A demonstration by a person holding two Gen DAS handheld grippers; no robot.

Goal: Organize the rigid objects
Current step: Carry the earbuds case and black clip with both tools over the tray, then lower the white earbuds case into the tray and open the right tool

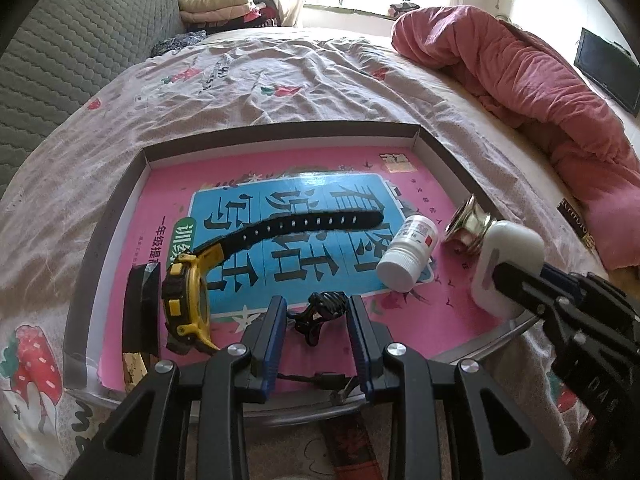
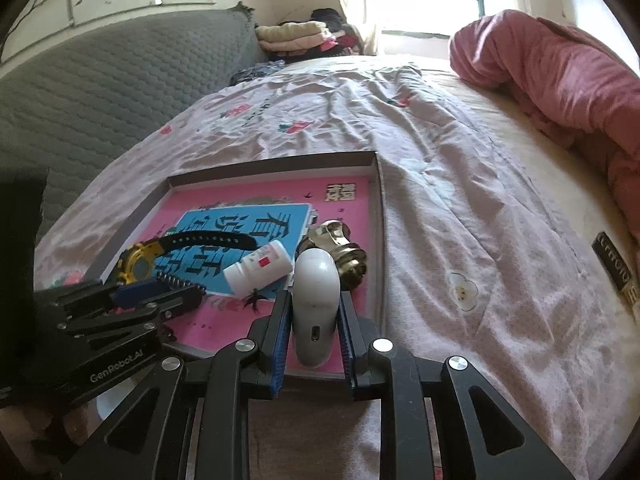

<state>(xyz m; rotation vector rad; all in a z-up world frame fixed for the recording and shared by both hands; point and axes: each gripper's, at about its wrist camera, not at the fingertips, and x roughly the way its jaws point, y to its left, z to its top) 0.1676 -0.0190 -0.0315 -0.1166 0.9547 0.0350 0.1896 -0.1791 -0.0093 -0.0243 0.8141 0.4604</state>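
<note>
Rumpled floral bedsheet [image 1: 280,80] covers the bed, with a grey quilted headboard [image 1: 80,48] at far left and a rolled pink quilt [image 1: 540,92] at far right. On the sheet lies a shallow cardboard tray [image 1: 136,184] lined with a pink-and-blue children's workbook [image 1: 168,208]. At the tray's left edge a flat black case [image 1: 138,312] lies just beside a yellow-and-black digital watch [image 1: 188,300], whose black strap stretches across the book toward the middle. The left gripper [image 1: 316,312] hovers low over the tray's near edge with its jaws apart, and a small black clip [image 1: 324,308] lies on the book between the blue pads, untouched as far as can be seen. Right of it a white pill bottle [image 1: 408,252] lies on its side, and beyond it a shiny gold metal fitting [image 1: 472,224] sits by the right wall. The right gripper [image 2: 314,304] is clamped on a white oval plastic case [image 2: 316,300], held over the tray's near right corner.
</note>
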